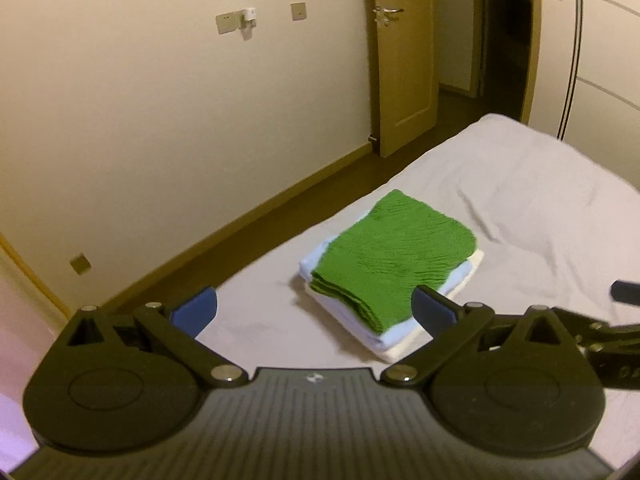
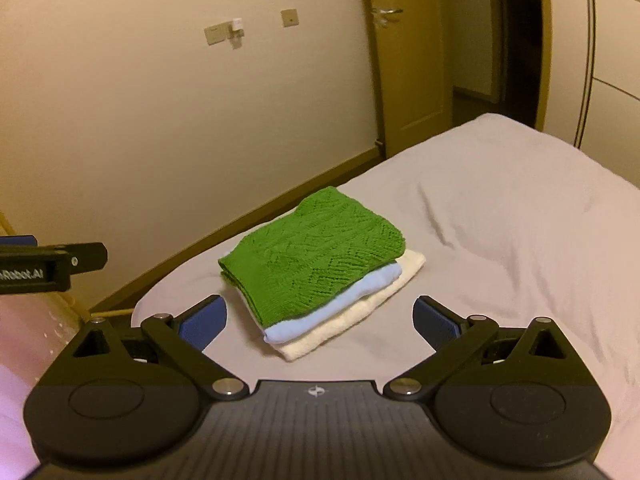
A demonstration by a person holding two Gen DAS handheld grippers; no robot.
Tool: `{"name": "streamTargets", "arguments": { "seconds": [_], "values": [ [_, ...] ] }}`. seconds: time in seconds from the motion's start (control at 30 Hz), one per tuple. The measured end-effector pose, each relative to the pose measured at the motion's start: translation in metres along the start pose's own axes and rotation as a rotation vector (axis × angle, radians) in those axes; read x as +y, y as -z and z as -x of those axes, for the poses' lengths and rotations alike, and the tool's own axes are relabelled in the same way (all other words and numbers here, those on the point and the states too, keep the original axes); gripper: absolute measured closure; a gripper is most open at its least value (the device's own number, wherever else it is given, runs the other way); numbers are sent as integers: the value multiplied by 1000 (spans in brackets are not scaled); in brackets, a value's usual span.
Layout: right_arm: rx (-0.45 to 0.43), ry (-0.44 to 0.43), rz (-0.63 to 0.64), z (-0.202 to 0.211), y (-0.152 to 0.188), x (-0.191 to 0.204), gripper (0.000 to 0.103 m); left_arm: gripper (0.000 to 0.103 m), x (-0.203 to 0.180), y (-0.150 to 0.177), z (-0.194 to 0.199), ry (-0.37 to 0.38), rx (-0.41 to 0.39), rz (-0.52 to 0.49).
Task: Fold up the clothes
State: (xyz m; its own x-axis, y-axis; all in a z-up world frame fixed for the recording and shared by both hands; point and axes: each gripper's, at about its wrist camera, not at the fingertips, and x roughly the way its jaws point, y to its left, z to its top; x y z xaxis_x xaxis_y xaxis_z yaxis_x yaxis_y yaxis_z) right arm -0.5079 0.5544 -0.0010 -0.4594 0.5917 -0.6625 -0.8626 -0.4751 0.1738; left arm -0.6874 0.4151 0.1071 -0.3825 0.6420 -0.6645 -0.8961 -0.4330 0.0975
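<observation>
A folded green knit garment [image 1: 384, 256] [image 2: 312, 252] lies on top of a folded light blue garment [image 1: 396, 332] [image 2: 344, 308] and a folded cream one [image 1: 400, 350] [image 2: 360, 324], stacked near the left edge of the bed [image 1: 520, 200] [image 2: 500, 208]. My left gripper [image 1: 316, 308] is open and empty, held above the bed just in front of the stack. My right gripper [image 2: 318, 318] is open and empty, also just short of the stack. Part of the right gripper shows at the right edge of the left wrist view [image 1: 600, 332], and part of the left gripper at the left edge of the right wrist view [image 2: 48, 266].
The bed has a wrinkled pale sheet. A brown floor strip [image 1: 240, 232] runs between the bed and the cream wall [image 1: 160, 120]. A wooden door [image 1: 404, 52] stands open at the back, with a dark doorway beside it.
</observation>
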Motion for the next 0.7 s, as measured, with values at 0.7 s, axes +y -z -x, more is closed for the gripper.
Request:
{"name": "streamTargets", "arguments": {
  "seconds": [0.7],
  "values": [
    [156, -8, 13, -39, 15, -21, 1, 1, -26, 45, -18, -60, 215, 129]
  ]
}}
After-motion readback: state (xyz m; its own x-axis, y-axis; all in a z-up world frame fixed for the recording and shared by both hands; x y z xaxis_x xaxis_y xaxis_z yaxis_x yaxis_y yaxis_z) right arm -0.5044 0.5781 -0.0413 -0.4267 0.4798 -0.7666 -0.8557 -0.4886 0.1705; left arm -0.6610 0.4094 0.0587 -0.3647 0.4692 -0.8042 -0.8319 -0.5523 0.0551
